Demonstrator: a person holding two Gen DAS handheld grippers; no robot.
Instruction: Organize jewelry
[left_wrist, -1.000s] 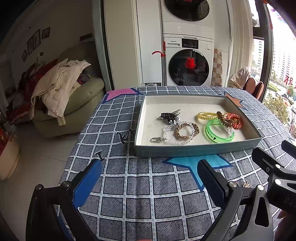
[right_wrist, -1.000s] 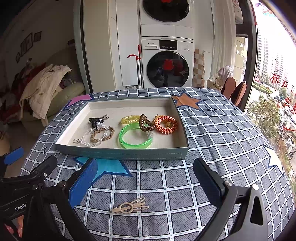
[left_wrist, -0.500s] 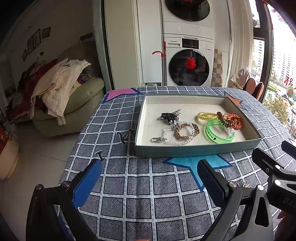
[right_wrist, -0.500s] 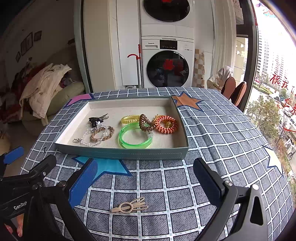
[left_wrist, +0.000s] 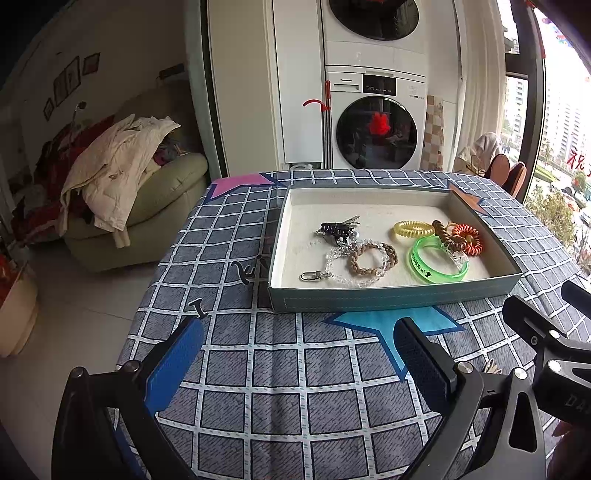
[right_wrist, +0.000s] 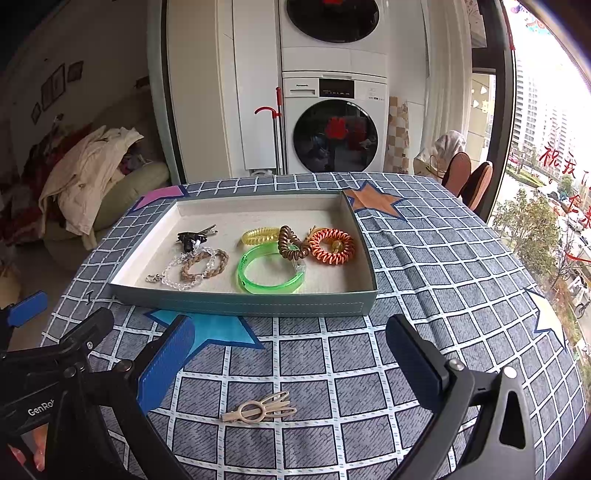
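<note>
A shallow grey-green tray (right_wrist: 243, 304) (left_wrist: 395, 295) sits on the checked tablecloth. It holds a black hair clip (right_wrist: 194, 235), a clear bead chain with a brown braided bracelet (right_wrist: 203, 264), a green bangle (right_wrist: 271, 267), and yellow (right_wrist: 258, 235), brown (right_wrist: 291, 243) and orange (right_wrist: 332, 245) coil ties. A beige hair clip (right_wrist: 260, 409) lies on the cloth in front of the tray, between my right gripper's (right_wrist: 291, 363) open fingers. My left gripper (left_wrist: 299, 360) is open and empty, to the left of the right one.
The round table (right_wrist: 443, 280) drops off at its left edge to the floor. A sofa with clothes (left_wrist: 122, 192) stands at the left. Stacked washing machines (right_wrist: 334, 122) stand behind the table. Chairs (right_wrist: 467, 181) stand at the far right by the window.
</note>
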